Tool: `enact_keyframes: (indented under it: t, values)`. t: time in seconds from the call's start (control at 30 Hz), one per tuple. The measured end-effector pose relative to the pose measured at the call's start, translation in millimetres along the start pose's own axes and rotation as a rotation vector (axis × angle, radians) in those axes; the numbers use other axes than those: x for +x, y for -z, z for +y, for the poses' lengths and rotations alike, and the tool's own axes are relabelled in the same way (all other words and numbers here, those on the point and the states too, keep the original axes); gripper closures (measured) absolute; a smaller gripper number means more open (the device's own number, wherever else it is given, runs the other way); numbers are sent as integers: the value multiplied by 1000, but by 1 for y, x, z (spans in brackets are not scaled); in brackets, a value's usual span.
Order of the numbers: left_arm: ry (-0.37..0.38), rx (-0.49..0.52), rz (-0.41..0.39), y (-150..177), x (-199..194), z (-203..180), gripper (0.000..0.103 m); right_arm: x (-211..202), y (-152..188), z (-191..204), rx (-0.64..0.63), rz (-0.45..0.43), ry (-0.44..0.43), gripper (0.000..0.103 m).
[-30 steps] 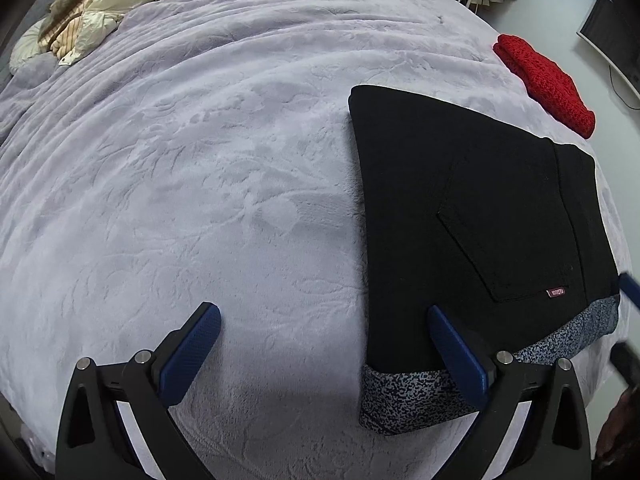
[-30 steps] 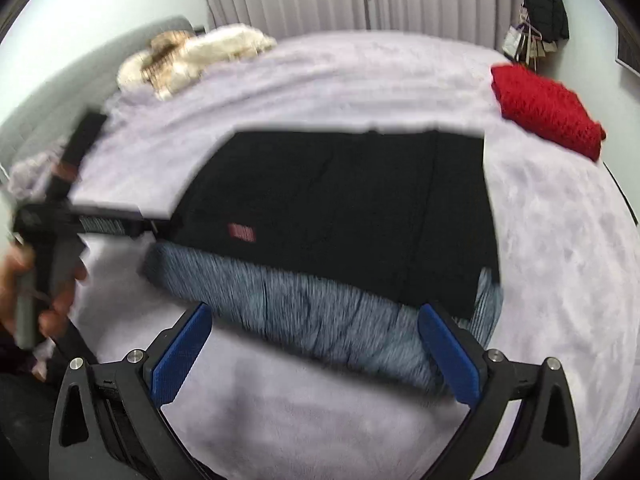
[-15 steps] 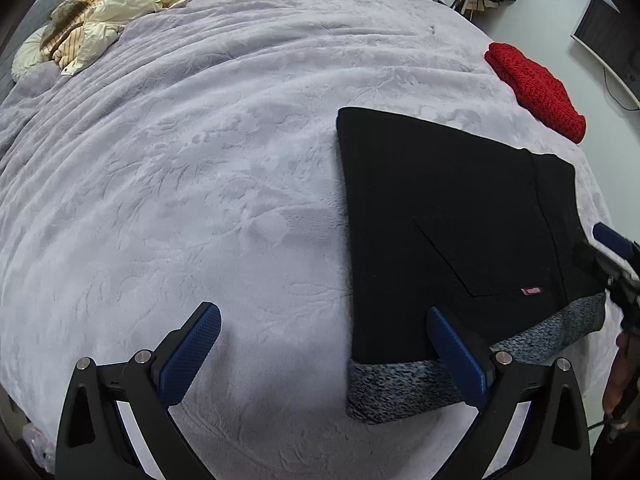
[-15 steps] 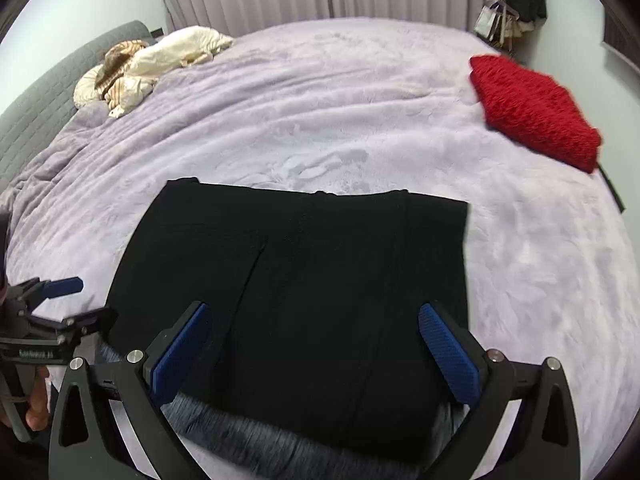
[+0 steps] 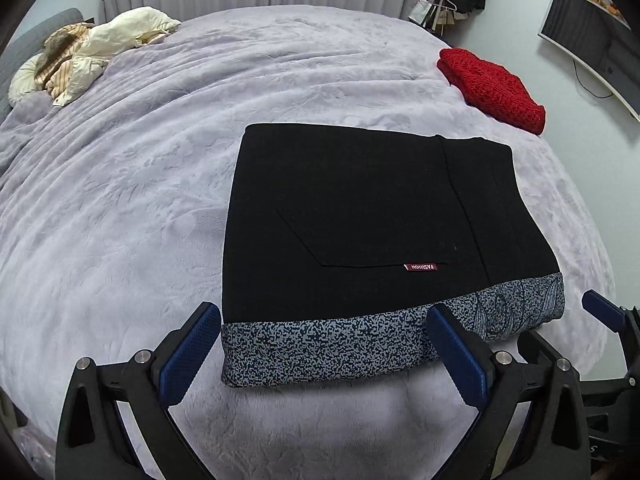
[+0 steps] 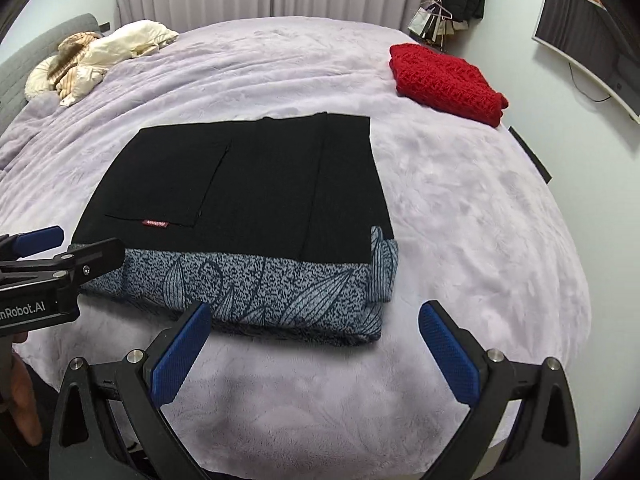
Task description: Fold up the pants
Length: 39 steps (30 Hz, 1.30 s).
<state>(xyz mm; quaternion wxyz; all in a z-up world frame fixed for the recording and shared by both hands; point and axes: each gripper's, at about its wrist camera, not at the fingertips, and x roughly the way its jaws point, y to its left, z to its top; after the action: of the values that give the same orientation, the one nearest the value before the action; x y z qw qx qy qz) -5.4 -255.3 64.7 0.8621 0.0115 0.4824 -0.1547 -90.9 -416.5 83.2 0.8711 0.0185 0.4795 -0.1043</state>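
The black pants [image 5: 360, 216] lie folded into a flat rectangle on the lilac bed, with a blue-grey patterned lining [image 5: 344, 344] showing along the near edge. They also show in the right wrist view [image 6: 248, 184]. My left gripper [image 5: 324, 348] is open and empty, hovering just short of the near edge. My right gripper [image 6: 312, 348] is open and empty, in front of the pants' near right corner. The left gripper's fingers [image 6: 40, 240] show at the left of the right wrist view.
A folded red knit [image 5: 492, 88] lies at the far right of the bed [image 5: 120, 200]. A cream and striped heap [image 5: 88, 56] lies at the far left. A monitor [image 5: 592, 36] hangs on the right wall. Bare bedcover surrounds the pants.
Both grippers have pulled back toward the near bed edge and turned to face the pants squarely. The pants lie still in the same fold.
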Motion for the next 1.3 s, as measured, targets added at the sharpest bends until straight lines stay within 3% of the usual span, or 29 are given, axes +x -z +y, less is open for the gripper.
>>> enact_keyframes:
  t: [0.3,0.57,1.3]
  values:
    - [-78,3,67,4,8,-2,0,11,2,-3,4,15,-30,0]
    - [-73,50,99,5,14,-10,0,14,-1,-5,-1,24,-33,0]
    - [-87,53,102,2,15,-12,0,9,-6,-12,-4,3,-15,0]
